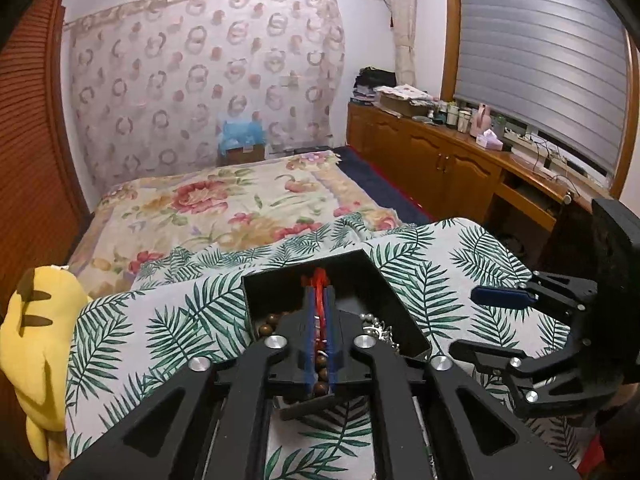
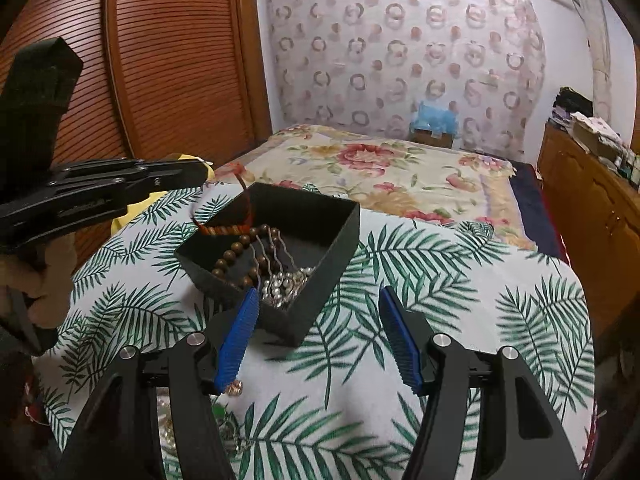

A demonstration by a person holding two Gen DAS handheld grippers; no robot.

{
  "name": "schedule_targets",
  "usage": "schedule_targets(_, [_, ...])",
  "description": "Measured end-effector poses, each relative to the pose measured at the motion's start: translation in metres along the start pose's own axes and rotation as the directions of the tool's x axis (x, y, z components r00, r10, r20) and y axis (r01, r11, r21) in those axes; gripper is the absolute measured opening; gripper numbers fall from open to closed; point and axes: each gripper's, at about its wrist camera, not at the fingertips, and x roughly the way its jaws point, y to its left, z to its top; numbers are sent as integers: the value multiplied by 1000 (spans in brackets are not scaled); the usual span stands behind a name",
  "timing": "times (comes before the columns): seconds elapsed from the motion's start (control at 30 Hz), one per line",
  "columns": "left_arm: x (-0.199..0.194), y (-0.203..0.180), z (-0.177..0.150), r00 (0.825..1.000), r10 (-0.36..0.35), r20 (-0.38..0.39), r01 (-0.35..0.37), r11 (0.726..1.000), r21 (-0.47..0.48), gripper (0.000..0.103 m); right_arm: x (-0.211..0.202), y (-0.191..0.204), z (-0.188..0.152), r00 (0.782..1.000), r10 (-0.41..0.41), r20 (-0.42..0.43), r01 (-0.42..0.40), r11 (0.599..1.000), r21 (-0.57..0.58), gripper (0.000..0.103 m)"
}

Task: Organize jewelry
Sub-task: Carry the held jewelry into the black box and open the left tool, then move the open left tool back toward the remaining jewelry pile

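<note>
A matt black box (image 2: 320, 236), seemingly of card, sits on a soft woven cloth (image 2: 460, 300) printed with green fern leaves. Inside lie smooth, glossy brown wooden beads (image 2: 232, 254), bright polished silver-coloured metal beads (image 2: 286, 284), and a red cord tassel (image 1: 319, 280). The left gripper (image 1: 319, 344) and right gripper (image 2: 316, 336) are matt black plastic with shiny metal pivot caps; their fingers (image 2: 400, 336) carry ribbed blue pads that look rubbery. At the cloth's left edge rests a fuzzy yellow plush toy (image 1: 36, 340). Behind, a glossy varnished wooden cabinet (image 1: 432, 152).
</note>
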Motion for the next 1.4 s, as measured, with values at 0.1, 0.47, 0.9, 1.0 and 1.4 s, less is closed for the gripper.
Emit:
schedule_targets(0.1, [-2, -3, -3, 1000, 4, 0, -4, 1000, 1, 23, -7, 2, -9, 1000, 10, 2, -10, 1000, 8, 65])
schedule_targets(0.47, [-27, -3, -40, 1000, 18, -19, -18, 1000, -2, 64, -21, 33, -47, 996, 85, -36, -85, 996, -15, 63])
schedule_targets(0.9, [-32, 0, -91, 996, 30, -80, -31, 999, -9, 90, -17, 56, -85, 984, 116, -137, -122, 992, -36, 31])
schedule_targets(1.0, [-26, 3, -101, 993, 39, -113, -40, 999, -7, 90, -18, 59, -90, 980, 122, -157, -130, 990, -44, 25])
schedule_targets(1.4, [-22, 5, -127, 980, 61, -191, -66, 998, -21, 90, -19, 64, -102, 981, 83, -176, -90, 996, -30, 25])
